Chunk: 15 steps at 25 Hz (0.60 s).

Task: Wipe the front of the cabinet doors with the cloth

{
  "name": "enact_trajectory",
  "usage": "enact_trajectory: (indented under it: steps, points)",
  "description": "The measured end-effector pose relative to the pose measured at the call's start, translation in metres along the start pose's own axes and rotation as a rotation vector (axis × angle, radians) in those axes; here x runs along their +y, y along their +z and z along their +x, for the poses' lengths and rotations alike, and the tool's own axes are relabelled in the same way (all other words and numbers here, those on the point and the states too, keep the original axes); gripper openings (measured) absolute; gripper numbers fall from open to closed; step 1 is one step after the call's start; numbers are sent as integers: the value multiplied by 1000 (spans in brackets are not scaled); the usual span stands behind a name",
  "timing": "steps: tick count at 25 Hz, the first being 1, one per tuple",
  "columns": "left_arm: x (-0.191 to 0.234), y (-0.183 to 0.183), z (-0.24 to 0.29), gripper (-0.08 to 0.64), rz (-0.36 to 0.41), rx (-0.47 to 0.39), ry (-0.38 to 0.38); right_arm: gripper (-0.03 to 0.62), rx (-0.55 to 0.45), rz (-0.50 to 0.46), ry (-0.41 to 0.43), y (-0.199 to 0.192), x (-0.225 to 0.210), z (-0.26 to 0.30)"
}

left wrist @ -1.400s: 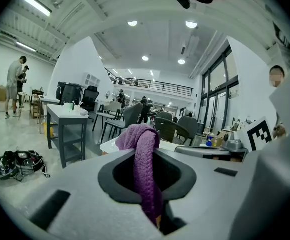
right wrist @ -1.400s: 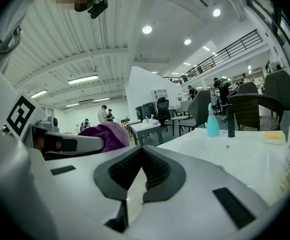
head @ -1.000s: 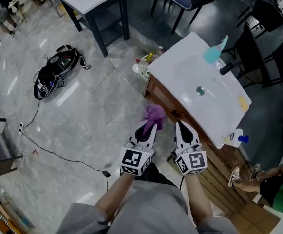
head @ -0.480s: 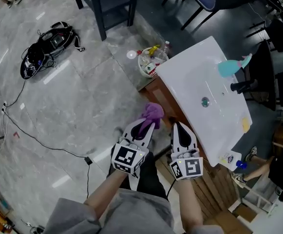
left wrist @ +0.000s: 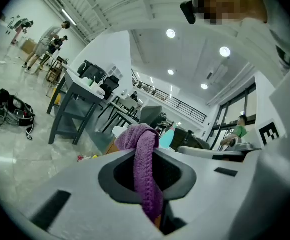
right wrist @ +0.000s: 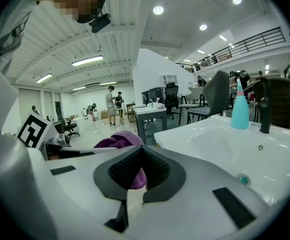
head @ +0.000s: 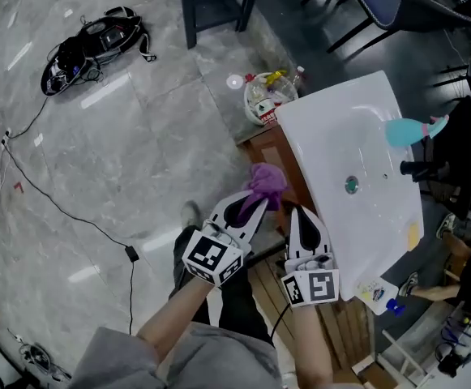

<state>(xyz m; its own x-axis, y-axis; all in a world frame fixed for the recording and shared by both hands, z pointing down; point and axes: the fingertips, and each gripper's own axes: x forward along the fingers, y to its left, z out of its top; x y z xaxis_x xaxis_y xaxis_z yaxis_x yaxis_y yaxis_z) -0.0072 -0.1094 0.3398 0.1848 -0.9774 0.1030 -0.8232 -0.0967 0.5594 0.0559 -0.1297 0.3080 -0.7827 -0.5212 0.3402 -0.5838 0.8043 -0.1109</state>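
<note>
While I look down from the head view, the left gripper [head: 255, 203] is clenched on the purple cloth [head: 266, 181], which bunches out past its tips. In the left gripper view the cloth [left wrist: 145, 169] runs as a strip down through the closed jaws of the left gripper [left wrist: 149, 149].

The cloth sits just off the front edge of the white tabletop [head: 332, 136], toward the corner nearest the basket of bottles [head: 266, 96] on the floor. It is over the wooden cabinet front [head: 267, 148]. I cannot tell whether it touches the wood.

The right gripper [head: 300, 213] hangs just beside the left, near the same front edge. In its own view the right gripper [right wrist: 140, 151] has its jaws together on nothing, with the cloth [right wrist: 117, 140] beyond them.

A teal bottle [head: 409, 130] and a black tap [head: 421, 168] stand at the far edge.
</note>
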Motion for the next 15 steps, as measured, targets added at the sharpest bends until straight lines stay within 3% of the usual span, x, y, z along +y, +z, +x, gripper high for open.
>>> enact_trajectory:
  steps: [15]
  points:
    - [69,-61,36,43,-179,-118,59,9,8,-31,95,-55,-4,44]
